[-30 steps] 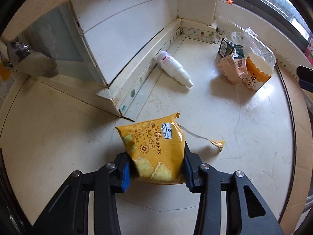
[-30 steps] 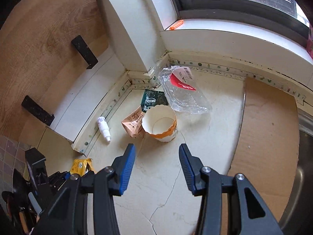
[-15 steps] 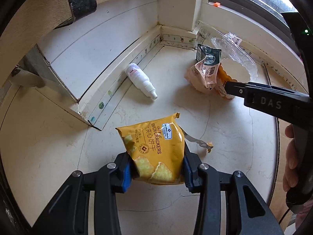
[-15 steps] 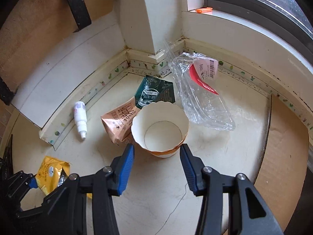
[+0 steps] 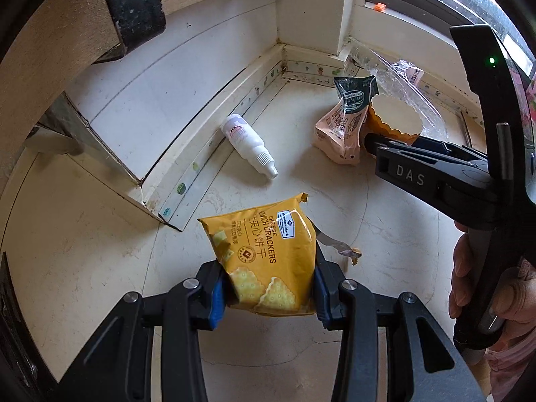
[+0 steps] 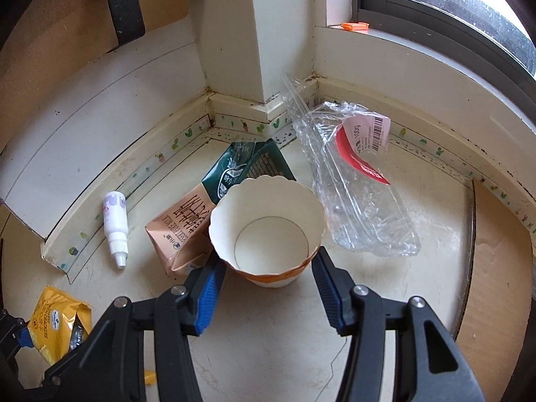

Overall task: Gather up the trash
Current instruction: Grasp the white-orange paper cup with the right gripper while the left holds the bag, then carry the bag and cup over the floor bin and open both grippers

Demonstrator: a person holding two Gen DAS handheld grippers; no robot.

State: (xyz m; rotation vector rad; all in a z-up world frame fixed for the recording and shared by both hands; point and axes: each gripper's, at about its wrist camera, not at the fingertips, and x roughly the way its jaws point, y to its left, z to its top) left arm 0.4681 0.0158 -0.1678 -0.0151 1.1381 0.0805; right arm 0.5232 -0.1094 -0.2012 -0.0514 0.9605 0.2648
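The cream stone worktop (image 6: 274, 341) is carrying all the trash, running into a corner under a dark-framed window (image 6: 435, 3), with a brown cardboard sheet (image 6: 495, 268) lying along its right side. The left hand-held gripper (image 5: 266, 288) is gripping a yellow foil cheese-cracker packet (image 5: 264, 258), its blue-padded jaws pressing in on both sides of the packet's lower part, while a torn strip (image 5: 338, 244) is trailing from the packet's right edge; the same packet is showing at the lower left of the right wrist view (image 6: 55, 328). The right hand-held gripper (image 6: 266, 288) is standing with its jaws wide apart on either side of the base of a white paper cup with an orange band and scalloped rim (image 6: 268, 231), which is sitting upright on the worktop; whether the pads are touching the cup cannot be told. A crumpled clear plastic wrapper with a red-and-white barcode label (image 6: 355, 187) is lying just right of the cup, reaching back toward the corner. A pink-tan and dark green drink carton (image 6: 201, 214), squashed, is leaning against the cup's left side. A small white plastic bottle with a ribbed cap (image 6: 115, 227) is lying on its side to the left, near the wall trim and apart from the carton. A small orange object (image 6: 355, 26) is resting on the window ledge.
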